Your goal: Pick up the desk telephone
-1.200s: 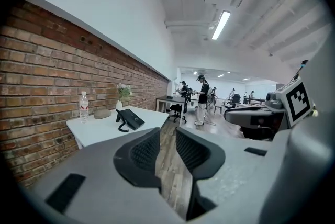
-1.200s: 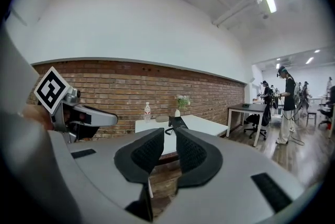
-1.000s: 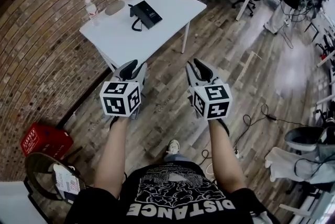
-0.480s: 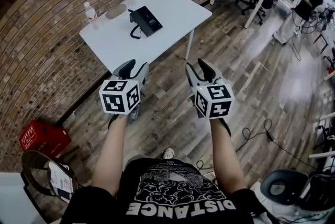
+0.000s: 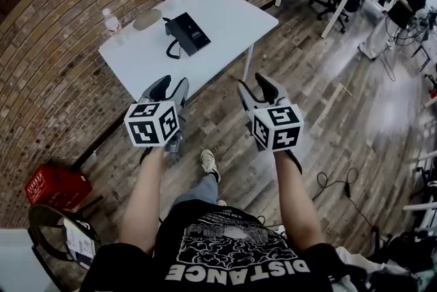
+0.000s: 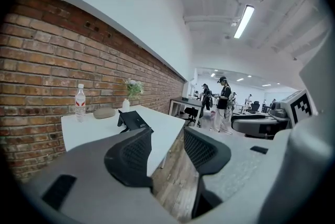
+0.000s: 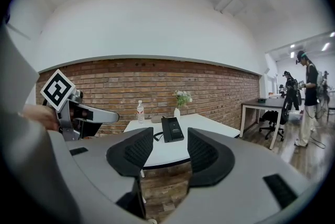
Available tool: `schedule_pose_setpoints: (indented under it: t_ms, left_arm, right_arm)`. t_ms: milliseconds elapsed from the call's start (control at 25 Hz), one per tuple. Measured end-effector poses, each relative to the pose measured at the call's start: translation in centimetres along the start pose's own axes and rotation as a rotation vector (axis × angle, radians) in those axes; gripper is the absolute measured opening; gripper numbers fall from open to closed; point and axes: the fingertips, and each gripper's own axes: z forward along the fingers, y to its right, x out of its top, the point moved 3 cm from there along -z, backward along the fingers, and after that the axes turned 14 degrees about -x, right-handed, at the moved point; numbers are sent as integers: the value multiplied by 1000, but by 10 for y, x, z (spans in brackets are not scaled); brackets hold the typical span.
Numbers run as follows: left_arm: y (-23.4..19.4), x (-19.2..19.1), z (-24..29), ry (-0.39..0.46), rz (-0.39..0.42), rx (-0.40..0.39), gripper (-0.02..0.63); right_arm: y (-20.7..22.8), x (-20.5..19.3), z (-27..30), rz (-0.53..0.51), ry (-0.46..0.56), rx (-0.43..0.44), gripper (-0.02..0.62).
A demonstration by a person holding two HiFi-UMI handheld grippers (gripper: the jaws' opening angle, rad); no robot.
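Black on the white table [image 5: 229, 7], the desk telephone [image 5: 187, 33] lay near the brick wall [image 5: 61, 79] in the head view. The left gripper [image 5: 168, 89] and right gripper [image 5: 257, 89] hung over the wooden floor [image 5: 321, 79], well short of it. In the left gripper view, the jaws had just been opening and stood apart, holding nothing, with the telephone far beyond them. In the right gripper view, the jaws had likewise been opening, apart and empty, with the distant telephone showing between them.
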Motion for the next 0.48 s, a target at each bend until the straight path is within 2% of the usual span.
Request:
schedule_pose_setpoints:
  t_ms: [480]
  left_arm:
    - [-99,26,82,-40,-33,35,175]
  right_arm:
    - [3,24,133,-51,-37,45,184]
